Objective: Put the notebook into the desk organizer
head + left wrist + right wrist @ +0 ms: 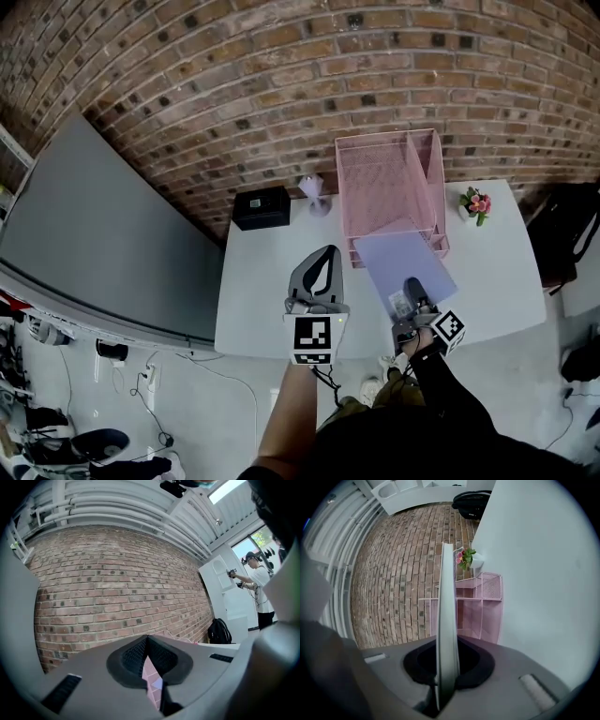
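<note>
At the far side of the white table [262, 300], against the brick wall [281, 84], a pink mesh desk organizer [386, 178] is seen. Just near of it, above the right part of the table, a lavender notebook [401, 261] is held by its near edge in the right gripper [412, 287], whose fingers are pinched on the cover. In the right gripper view the notebook is seen edge-on between the jaws, with the organizer's open compartments straight beyond it. From the head view the notebook's far edge is seen to overlap the organizer's near front; whether the two touch cannot be told.

To the left, the left gripper [327, 255] is held above the middle of the table, pointed toward the wall. Its fingers are pressed together at the tips, and nothing is gripped between them.

Left of the organizer, a small pale lilac object [315, 195] and a black box [261, 208] are set by the wall. A small potted flower [475, 204] is placed on its right, and a black bag [562, 234] is seen beyond the table's right edge.
</note>
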`<state>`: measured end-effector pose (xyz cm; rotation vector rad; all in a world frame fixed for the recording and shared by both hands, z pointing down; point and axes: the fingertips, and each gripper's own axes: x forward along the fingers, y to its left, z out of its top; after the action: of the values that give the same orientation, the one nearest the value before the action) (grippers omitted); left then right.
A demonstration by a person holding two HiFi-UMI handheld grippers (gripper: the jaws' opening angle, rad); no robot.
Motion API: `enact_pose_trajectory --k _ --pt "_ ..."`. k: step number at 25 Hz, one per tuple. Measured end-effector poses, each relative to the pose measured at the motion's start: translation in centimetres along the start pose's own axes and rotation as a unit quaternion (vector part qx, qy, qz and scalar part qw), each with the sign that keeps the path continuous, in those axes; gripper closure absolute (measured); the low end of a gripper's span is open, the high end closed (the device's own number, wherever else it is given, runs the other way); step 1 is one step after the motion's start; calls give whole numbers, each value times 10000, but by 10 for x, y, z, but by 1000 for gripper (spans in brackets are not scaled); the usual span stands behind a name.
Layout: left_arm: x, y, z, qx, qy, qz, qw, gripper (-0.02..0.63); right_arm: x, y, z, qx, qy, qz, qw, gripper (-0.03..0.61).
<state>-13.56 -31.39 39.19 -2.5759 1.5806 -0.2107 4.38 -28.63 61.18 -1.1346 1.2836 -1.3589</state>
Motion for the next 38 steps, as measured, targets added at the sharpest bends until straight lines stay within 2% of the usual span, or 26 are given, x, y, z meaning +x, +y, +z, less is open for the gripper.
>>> enact_pose_trajectory --k 3,5,10,13,17,22,25,27,29,31,34,36,38 --pt "0 4 -3 -32 20 55 10000 606 6 0 -8 227 -7 -92 9997 549" --pt "0 6 -5 -34 34 82 10000 606 11 -1 -12 150 -14 -202 9997 549" --pt "0 12 -7 -26 37 128 9999 606 18 -1 -17 -930 191 -657 9933 549" --pt "0 16 -8 -44 38 158 9999 606 17 -3 -21 -1102 319 -856 9897 541" --pt "0 19 -8 -69 30 153 9999 606 8 -4 -38 -1278 642 -830 9862 535" --pt "0 21 -5 -89 -21 150 9998 606 1 0 -61 -1775 1162 -662 9750 514" --pt "-2 21 -5 -93 -41 146 9998 606 -4 5 -77 -2011 1641 -463 9646 483" --pt "-3 22 -5 -102 -58 149 9998 606 -8 0 -89 -2034 2014 -461 9570 483" --pt "-5 23 -3 -103 -75 154 9998 606 -10 -7 -95 -1952 2180 -606 9543 488" --pt "-5 24 -1 -98 -77 162 9998 606 -11 -12 -93 -1829 2134 -761 9567 526" --pt "-7 25 -2 -76 -66 184 9998 606 -9 -17 -93 -1731 2048 -892 9592 540" --pt "-8 25 -3 -67 -63 205 9997 606 -8 -16 -93 -1647 1992 -841 9624 541" --pt "-9 26 -3 -62 -69 221 9997 606 -4 -8 -94 -1388 1890 -597 9703 548"
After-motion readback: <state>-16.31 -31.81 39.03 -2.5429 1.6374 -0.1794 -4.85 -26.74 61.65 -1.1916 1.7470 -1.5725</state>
